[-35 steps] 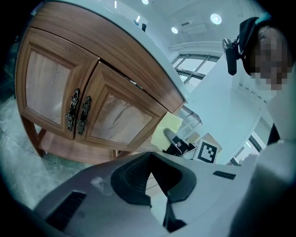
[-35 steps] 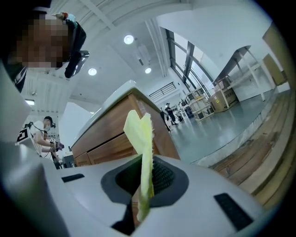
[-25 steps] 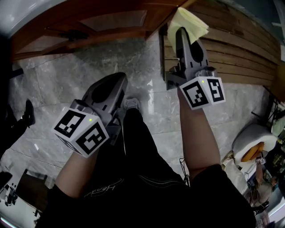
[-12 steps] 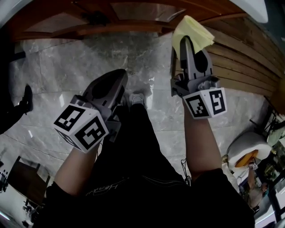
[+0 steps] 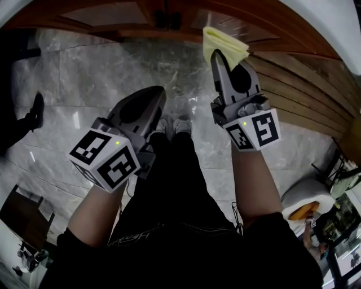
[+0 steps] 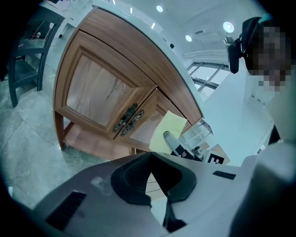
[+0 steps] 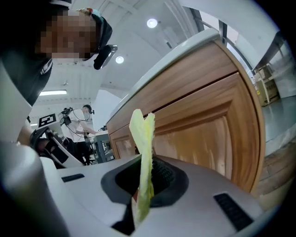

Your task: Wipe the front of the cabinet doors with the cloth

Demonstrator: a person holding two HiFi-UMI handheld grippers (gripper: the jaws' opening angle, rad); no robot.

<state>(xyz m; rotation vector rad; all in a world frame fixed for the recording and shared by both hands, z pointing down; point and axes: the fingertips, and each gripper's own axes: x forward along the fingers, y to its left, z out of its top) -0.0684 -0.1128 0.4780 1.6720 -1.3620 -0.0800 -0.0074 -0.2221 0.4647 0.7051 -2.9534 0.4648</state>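
The wooden cabinet doors (image 5: 121,14) run along the top of the head view, with dark metal handles (image 5: 167,19) where they meet. My right gripper (image 5: 218,56) is shut on a yellow cloth (image 5: 223,42), which sticks up past its tips close to the door right of the handles; contact cannot be told. In the right gripper view the cloth (image 7: 143,152) stands folded between the jaws of my right gripper (image 7: 141,187), before a panelled door (image 7: 203,134). My left gripper (image 5: 153,97) hangs lower over the floor, shut and holding nothing. The left gripper view shows the handles (image 6: 128,121) and cloth (image 6: 167,132).
Grey marble floor (image 5: 96,73) lies below the cabinet. A wooden slatted panel (image 5: 304,96) runs down the right. My shoes (image 5: 172,125) show between the grippers. A white round object with an orange part (image 5: 302,206) sits at lower right. A dark chair (image 6: 25,60) stands left of the cabinet.
My right gripper has carried the cloth left and closer to the cabinet doors, toward the handles. The left gripper has kept its place.
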